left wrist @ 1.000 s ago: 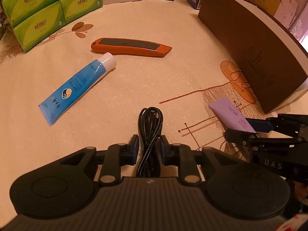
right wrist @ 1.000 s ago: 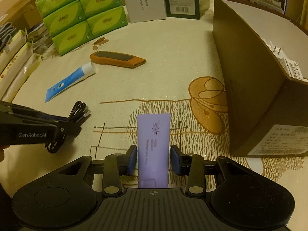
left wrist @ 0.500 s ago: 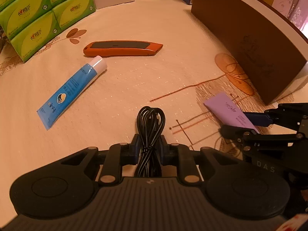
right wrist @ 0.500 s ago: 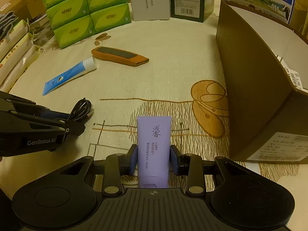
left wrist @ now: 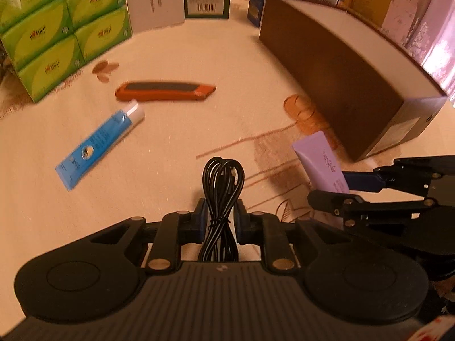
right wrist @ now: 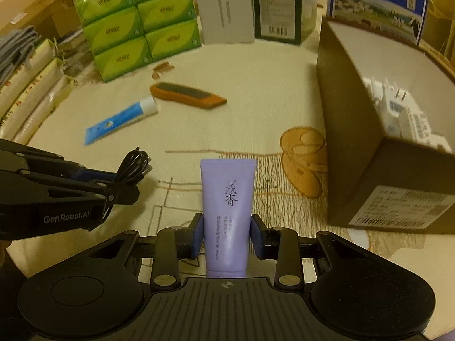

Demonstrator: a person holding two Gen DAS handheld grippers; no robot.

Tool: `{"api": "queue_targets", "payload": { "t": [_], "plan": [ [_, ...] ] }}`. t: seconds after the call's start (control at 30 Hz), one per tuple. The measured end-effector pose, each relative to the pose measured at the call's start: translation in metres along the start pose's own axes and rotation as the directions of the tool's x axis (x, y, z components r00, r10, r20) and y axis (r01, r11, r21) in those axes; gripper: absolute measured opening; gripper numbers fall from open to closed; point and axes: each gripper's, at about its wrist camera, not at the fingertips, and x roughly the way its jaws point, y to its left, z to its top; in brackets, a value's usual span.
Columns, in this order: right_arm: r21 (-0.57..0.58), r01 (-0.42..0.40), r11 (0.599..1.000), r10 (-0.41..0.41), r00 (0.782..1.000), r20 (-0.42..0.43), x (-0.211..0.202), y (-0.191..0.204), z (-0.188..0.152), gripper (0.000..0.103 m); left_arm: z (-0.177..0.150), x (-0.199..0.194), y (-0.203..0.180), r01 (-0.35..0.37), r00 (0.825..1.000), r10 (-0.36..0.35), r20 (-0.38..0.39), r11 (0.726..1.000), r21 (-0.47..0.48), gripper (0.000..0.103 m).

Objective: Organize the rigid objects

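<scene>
My left gripper (left wrist: 220, 216) is shut on a coiled black cable (left wrist: 223, 187) and holds it above the table. My right gripper (right wrist: 226, 237) is shut on a purple tube (right wrist: 227, 204) and holds it lifted, left of the open brown cardboard box (right wrist: 349, 130). The purple tube (left wrist: 321, 164) and the right gripper (left wrist: 361, 190) also show in the left wrist view. The left gripper (right wrist: 122, 187) with the cable (right wrist: 132, 164) shows in the right wrist view. An orange utility knife (left wrist: 165, 91) and a blue tube (left wrist: 99, 145) lie on the tablecloth ahead.
Green tissue packs (right wrist: 139, 25) stand at the back left, with white (right wrist: 224, 11), dark green (right wrist: 284, 8) and blue (right wrist: 378, 2) cartons along the back. White items (right wrist: 398, 108) lie inside the brown box. Flat packages (right wrist: 31, 85) lie at the far left.
Both grippers closed on their objects and rose from the table: the left on the black cable, the right on the purple tube. The view of each has lifted and tilted toward the back.
</scene>
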Motion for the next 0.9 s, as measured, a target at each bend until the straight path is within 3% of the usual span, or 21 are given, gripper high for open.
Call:
{"api": "queue_targets", "payload": {
  "t": [0.5, 0.9],
  "plan": [
    [0.031, -0.009, 0.999, 0.004, 0.985, 0.171, -0.070, -0.011, 0.027, 0.031, 0.041, -0.061, -0.030, 0.037, 0.985, -0.044, 0.166, 0.998, 0.046, 0.015],
    [0.131, 0.044, 0.990, -0.077, 0.963, 0.260, -0.105, -0.063, 0.045, 0.031, 0.083, -0.072, -0.072, 0.085, 0.967, -0.110, 0.230, 0.990, 0.115, 0.015]
  ]
}}
